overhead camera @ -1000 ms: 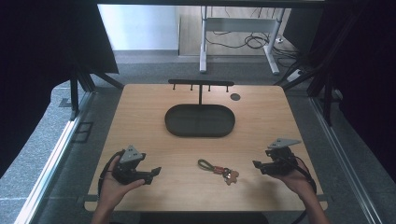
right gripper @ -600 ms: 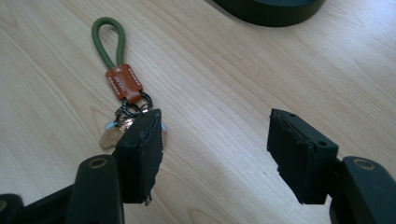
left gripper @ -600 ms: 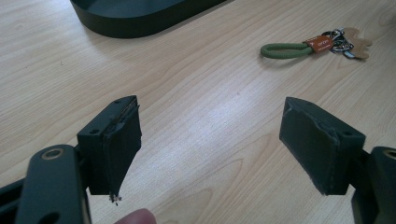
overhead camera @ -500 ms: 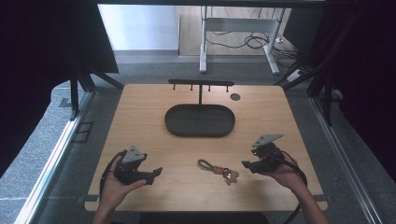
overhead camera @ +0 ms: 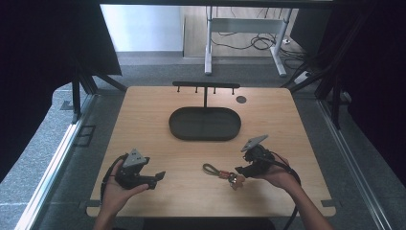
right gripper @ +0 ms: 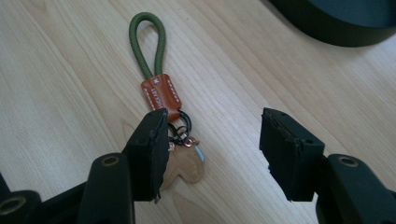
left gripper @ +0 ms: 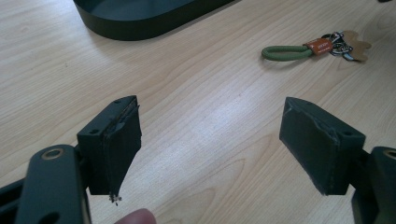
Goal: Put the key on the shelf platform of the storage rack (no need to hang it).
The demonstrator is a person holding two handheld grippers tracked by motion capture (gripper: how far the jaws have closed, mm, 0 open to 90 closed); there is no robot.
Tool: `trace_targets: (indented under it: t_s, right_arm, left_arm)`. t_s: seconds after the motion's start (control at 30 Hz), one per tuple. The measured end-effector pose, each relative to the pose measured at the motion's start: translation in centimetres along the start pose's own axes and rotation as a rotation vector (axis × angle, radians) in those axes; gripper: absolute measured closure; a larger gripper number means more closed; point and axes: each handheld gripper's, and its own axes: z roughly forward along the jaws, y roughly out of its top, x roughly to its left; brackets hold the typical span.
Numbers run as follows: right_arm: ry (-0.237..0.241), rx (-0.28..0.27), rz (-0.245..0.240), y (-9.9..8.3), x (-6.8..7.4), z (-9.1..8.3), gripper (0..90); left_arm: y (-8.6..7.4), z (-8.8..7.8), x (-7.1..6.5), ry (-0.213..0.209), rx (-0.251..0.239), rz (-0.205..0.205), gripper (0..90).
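A keychain (overhead camera: 220, 172) lies on the wooden table near the front: a green cord loop, a brown leather tab, dark rings and a tan tag. My right gripper (overhead camera: 238, 171) is at its ring end. In the right gripper view the rings and tag of the keychain (right gripper: 161, 93) sit beside and partly behind the left jaw. The right gripper (right gripper: 215, 123) is open, and its jaws have just been closing with no pad pressing on anything. My left gripper (overhead camera: 160, 176) rests at the front left, and the left gripper (left gripper: 210, 105) is open over bare wood, with the keychain (left gripper: 299, 51) farther off.
A dark oval tray (overhead camera: 173, 125) sits at the table's middle, with a black hook rack (overhead camera: 206, 86) behind it and a small dark disc (overhead camera: 241, 99) to the right. The tray's rim (right gripper: 336, 28) lies just beyond my right gripper. Table edges run close to both hands.
My right gripper has moved left across the table to the keychain's ring end, and its jaws look narrower. The left gripper and the keychain have stayed put.
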Motion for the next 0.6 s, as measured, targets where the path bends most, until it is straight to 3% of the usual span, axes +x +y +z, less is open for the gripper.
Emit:
trace_targets:
  t_s: [0.6]
  right_arm:
    - [0.067,0.117,-0.069,1.7,1.9,4.3,47.7]
  left_arm:
    - [0.0,-0.2,0.1,-0.001,-0.006,-0.002,21.1]
